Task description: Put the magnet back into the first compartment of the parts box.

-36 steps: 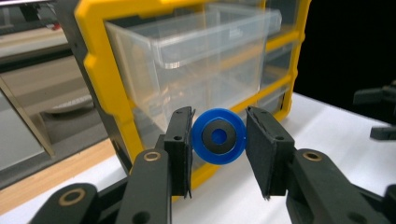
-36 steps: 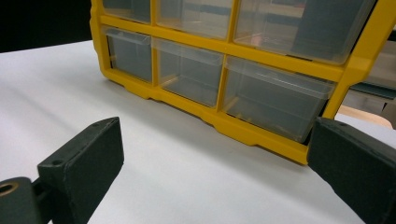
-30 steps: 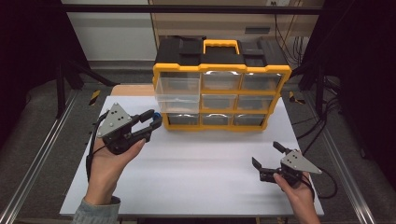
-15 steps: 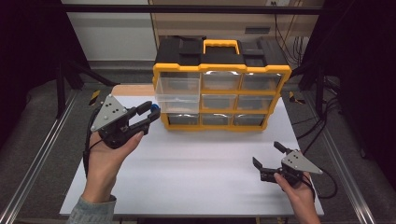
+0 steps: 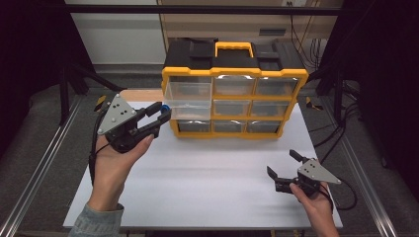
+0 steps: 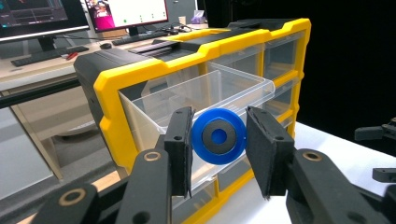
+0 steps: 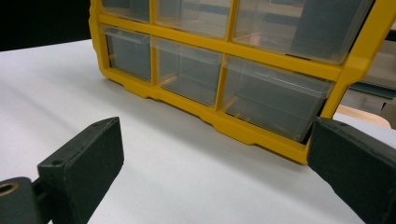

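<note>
Left gripper (image 5: 162, 112) pinching blue disc (image 6: 218, 136) at pulled-out drawer (image 5: 188, 98) rim, right gripper (image 5: 284, 169) spread wide over bare table (image 5: 207, 173), drawer floor hard to make out

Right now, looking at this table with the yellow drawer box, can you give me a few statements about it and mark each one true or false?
1. The left hand-held gripper holds a blue disc. True.
2. The top left drawer of the yellow drawer box is pulled out. True.
3. The right hand-held gripper grips a drawer. False: its jaws are open and empty above the white table.
4. The disc lies inside the drawer. False: it sits between the jaws, in front of the drawer.
</note>
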Available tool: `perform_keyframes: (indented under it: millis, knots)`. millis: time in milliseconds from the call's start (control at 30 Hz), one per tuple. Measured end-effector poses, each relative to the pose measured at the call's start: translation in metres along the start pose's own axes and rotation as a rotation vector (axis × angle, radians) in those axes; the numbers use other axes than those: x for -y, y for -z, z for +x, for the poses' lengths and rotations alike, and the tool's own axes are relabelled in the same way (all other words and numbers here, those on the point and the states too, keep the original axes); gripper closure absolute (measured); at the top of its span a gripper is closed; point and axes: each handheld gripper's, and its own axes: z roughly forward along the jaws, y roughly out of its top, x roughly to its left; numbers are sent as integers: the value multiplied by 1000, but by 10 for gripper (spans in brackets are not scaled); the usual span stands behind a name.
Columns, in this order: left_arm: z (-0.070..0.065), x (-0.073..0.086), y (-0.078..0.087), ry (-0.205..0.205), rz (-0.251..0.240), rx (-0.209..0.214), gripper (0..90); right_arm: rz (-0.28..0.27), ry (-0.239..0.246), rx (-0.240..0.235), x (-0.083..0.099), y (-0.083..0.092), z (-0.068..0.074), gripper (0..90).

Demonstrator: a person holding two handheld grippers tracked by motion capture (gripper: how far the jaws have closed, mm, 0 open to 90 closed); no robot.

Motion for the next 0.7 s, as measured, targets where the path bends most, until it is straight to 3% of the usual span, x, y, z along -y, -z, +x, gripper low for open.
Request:
perform_keyframes:
  millis: [533, 700]
  knots:
    - [6, -7, -3, 3, -10, -19, 621, 1, -2, -2, 0, 0, 0, 43]
    - [6, -11, -5, 17, -28, 1, 620, 1, 0, -1, 0, 0, 0, 43]
